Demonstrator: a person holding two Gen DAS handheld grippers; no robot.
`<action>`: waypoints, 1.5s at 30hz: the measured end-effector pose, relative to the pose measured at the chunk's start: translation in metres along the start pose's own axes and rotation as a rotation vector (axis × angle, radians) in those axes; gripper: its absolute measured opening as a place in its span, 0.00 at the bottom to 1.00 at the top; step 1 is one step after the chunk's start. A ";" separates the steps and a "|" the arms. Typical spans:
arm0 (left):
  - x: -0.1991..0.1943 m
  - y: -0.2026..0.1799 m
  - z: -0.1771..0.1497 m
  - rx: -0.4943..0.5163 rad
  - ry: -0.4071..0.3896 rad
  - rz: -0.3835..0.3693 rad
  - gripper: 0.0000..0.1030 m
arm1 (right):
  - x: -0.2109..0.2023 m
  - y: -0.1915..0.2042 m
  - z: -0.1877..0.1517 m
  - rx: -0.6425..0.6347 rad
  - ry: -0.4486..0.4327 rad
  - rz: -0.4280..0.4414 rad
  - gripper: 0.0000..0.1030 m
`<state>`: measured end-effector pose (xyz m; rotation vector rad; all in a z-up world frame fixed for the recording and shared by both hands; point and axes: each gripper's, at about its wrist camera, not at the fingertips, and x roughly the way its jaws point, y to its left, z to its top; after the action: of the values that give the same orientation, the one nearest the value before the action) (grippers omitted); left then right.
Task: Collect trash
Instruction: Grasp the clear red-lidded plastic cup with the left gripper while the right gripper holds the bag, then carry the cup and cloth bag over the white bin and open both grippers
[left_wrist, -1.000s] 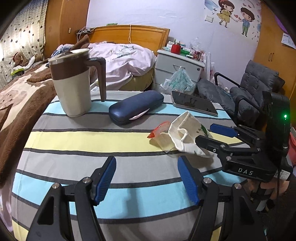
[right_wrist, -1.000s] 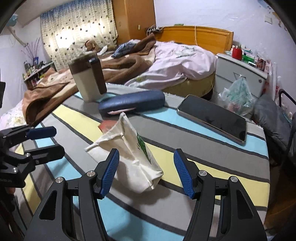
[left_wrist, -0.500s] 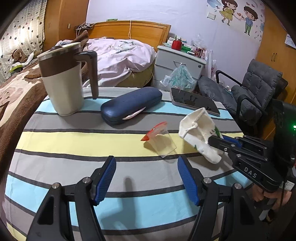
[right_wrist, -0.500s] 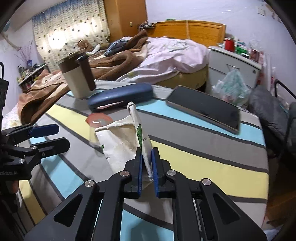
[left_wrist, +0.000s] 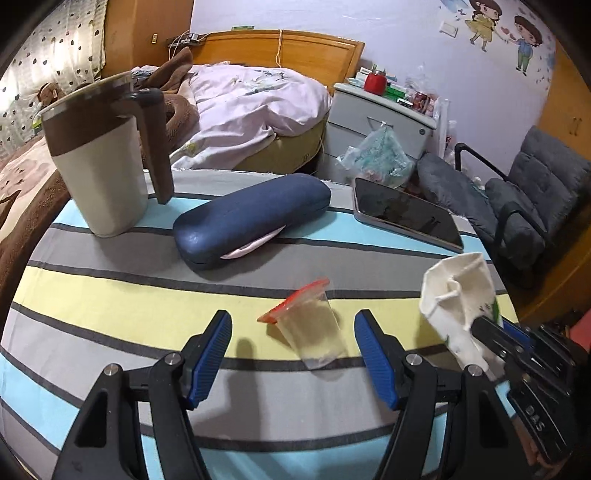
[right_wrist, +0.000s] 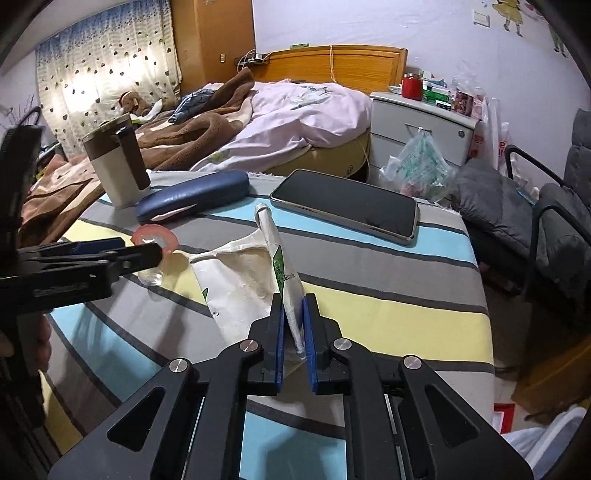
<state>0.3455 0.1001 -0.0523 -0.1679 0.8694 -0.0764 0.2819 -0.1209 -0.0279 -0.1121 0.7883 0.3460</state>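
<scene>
On a small table (left_wrist: 110, 291) covered with a striped cloth, two hand-held grippers work at gathering litter. Beyond the table are an unmade bed, a nightstand and a grey chair.

A small clear plastic bag (left_wrist: 314, 328) with a red zip strip lies crumpled on the yellow stripe near the table's front edge. It sits between the spread blue fingers of the left gripper (left_wrist: 293, 354), which hovers above the cloth with its jaws wide apart, touching nothing.

To the right, the right gripper (right_wrist: 293, 332) has its fingers pressed together on one edge of a white paper bag (right_wrist: 240, 284) with green print. The bag stands partly lifted, its mouth sagging open toward the plastic bag; whether its bottom touches the cloth cannot be told.

Also on the table, and probably not litter: a tall cream and brown mug (left_wrist: 103, 158) with a lid, a dark blue glasses case (left_wrist: 251, 218) and a phone (left_wrist: 404, 214) lying face up, all well apart from the plastic bag.

The plastic bag looks very light, thin and slippery. It would likely crumple and slide under a pinch, so the stiffer red zip strip at its raised end seems the surest place to grip. The paper bag is light and creases easily; its pinched edge could tear if pulled hard.
</scene>
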 end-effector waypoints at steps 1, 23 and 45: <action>0.001 -0.002 0.000 0.003 -0.006 0.007 0.68 | 0.000 -0.001 0.000 0.005 -0.002 0.001 0.12; -0.009 -0.024 -0.010 0.067 -0.010 -0.006 0.46 | -0.011 -0.010 -0.008 0.063 -0.027 -0.010 0.12; -0.100 -0.088 -0.056 0.178 -0.089 -0.110 0.46 | -0.092 -0.026 -0.046 0.167 -0.105 -0.084 0.12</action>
<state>0.2383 0.0203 0.0037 -0.0523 0.7602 -0.2467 0.2003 -0.1796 0.0045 0.0291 0.7035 0.2036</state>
